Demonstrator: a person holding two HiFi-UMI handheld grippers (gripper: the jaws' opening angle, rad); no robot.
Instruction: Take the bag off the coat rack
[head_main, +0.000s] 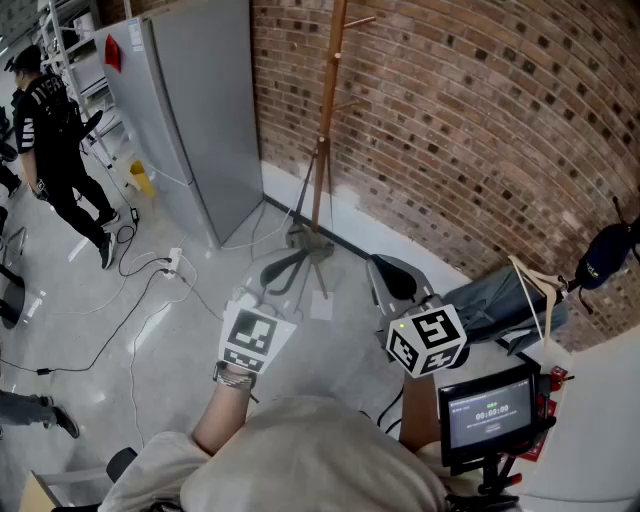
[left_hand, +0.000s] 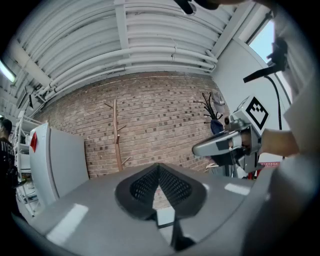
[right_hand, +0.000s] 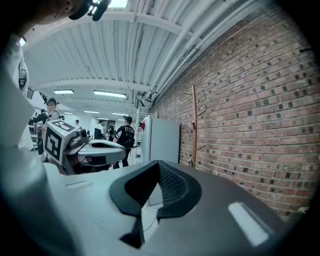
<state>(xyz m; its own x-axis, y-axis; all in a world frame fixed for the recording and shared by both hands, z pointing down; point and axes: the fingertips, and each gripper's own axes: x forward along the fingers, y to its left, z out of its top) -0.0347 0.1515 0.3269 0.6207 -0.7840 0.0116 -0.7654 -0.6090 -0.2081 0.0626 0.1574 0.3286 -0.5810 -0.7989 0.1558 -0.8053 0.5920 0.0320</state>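
Note:
A bare wooden coat rack (head_main: 328, 110) stands against the brick wall; no bag hangs on its pegs. The same wooden coat rack (left_hand: 116, 136) shows far ahead in the left gripper view, and the rack (right_hand: 194, 125) also shows in the right gripper view. A blue-grey fabric bag with beige straps (head_main: 505, 298) lies at the right near the wall. My left gripper (head_main: 283, 268) and right gripper (head_main: 392, 278) are held side by side well short of the rack. Both are shut and empty, as the left gripper (left_hand: 159, 172) and right gripper (right_hand: 159, 170) show close up.
A grey refrigerator (head_main: 190, 110) stands left of the rack. White cables and a power strip (head_main: 172, 262) trail over the floor. A person in black (head_main: 55, 140) walks at the far left. A dark cap (head_main: 605, 257) hangs on a black stand at the right. A small screen (head_main: 490, 410) sits below my right hand.

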